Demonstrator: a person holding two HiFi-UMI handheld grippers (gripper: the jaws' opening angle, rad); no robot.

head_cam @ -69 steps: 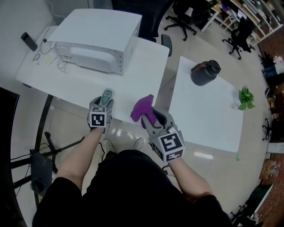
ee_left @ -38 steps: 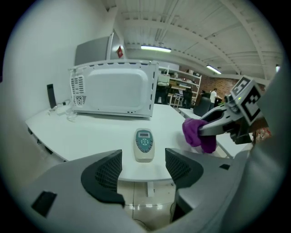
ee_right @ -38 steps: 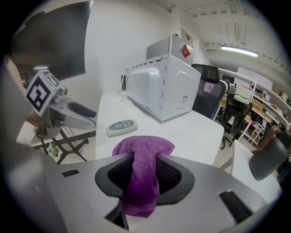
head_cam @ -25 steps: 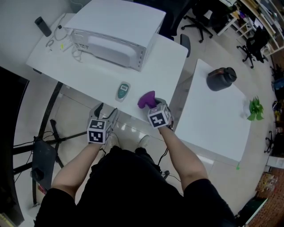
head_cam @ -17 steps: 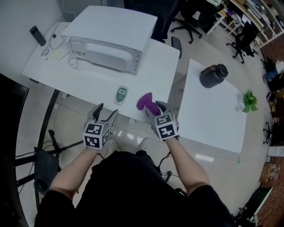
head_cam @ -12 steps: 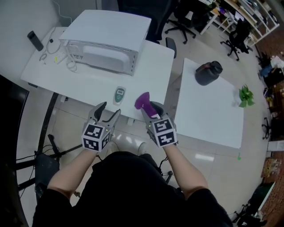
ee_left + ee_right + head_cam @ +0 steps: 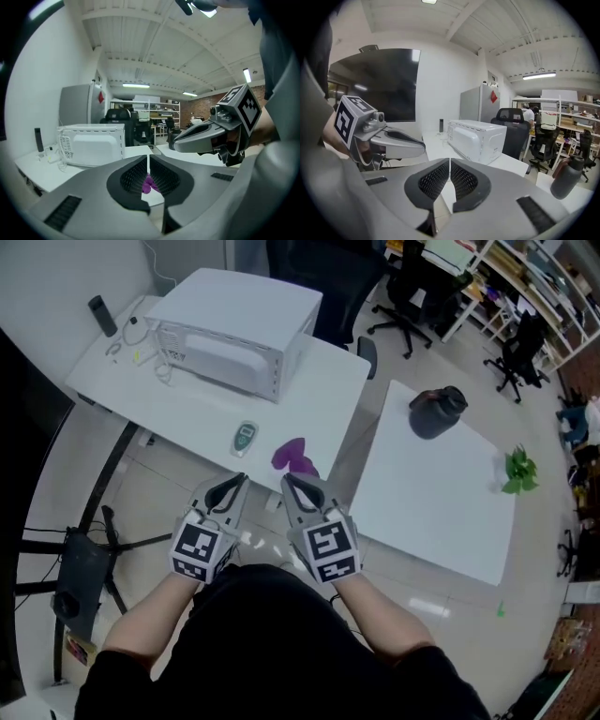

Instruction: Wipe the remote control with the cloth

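Jaws of the left gripper (image 7: 232, 487) are pressed together, having just been closing, and nothing sits between the pads; the left gripper view shows only a thin slit between them, through which a part of the purple cloth (image 7: 292, 457) is seen lying farther off on the table. Jaws of the right gripper (image 7: 293, 486) are likewise pressed together after just closing, and the right gripper view shows no object between them. Both grippers are held side by side in front of the person's body, near each other but apart, off the near edge of the white table (image 7: 314, 381) and touching nothing on it. The remote control (image 7: 245, 436) lies flat on that table near its front edge, free of both grippers. The cloth rests bunched on the same surface just to the right of the remote control, with a gap between the two. A white microwave (image 7: 234, 329) stands at the back of the table. A second white table (image 7: 431, 493) to the right carries a dark jug (image 7: 437, 412) and a small green plant (image 7: 517, 469).
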